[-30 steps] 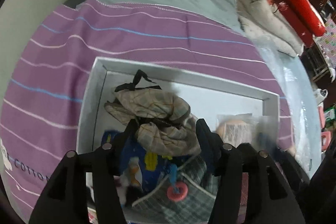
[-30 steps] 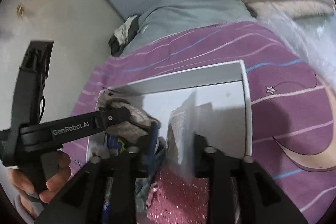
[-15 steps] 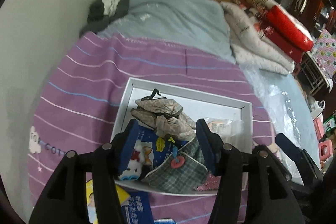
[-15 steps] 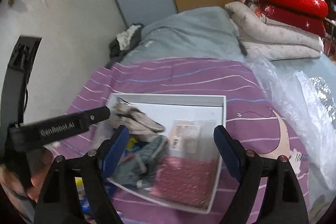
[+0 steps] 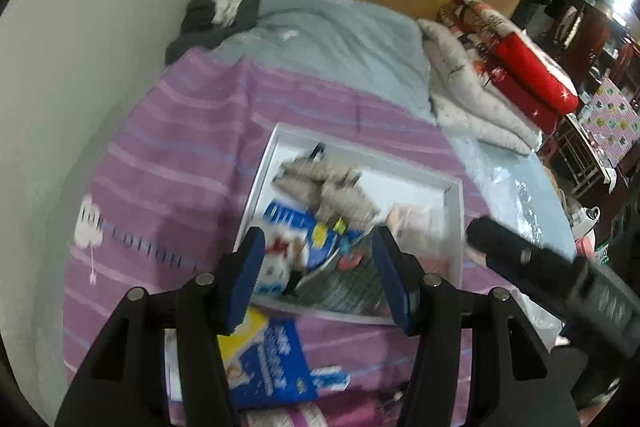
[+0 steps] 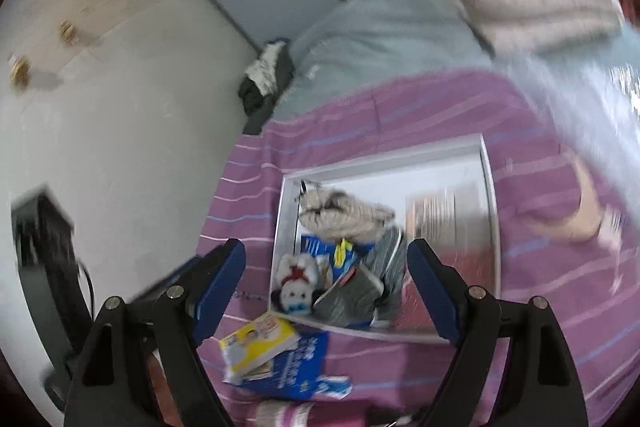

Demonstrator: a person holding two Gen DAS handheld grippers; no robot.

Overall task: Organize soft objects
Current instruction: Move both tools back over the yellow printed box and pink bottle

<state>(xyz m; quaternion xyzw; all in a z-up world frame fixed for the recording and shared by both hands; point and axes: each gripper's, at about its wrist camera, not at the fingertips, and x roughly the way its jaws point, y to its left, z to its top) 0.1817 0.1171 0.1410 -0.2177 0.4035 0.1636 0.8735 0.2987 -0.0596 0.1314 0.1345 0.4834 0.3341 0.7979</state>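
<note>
Home bedroom, bed (image 5: 332,39) with striped purple sheet (image 5: 180,155), folded quilts (image 5: 480,95)

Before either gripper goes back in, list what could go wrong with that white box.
1. The pile at the white box's left end is heaped; the plush toy sits at the near rim and might spill out.
2. The blue-and-yellow packet lies outside, close under the left gripper, and could be knocked further.

Both black, blue-padded two-finger claws tilt downward, empty: the left claw (image 5: 318,267) with jaws partly apart, the right claw (image 6: 326,283) spread wide. The right claw's black body shows beside the left claw.
</note>
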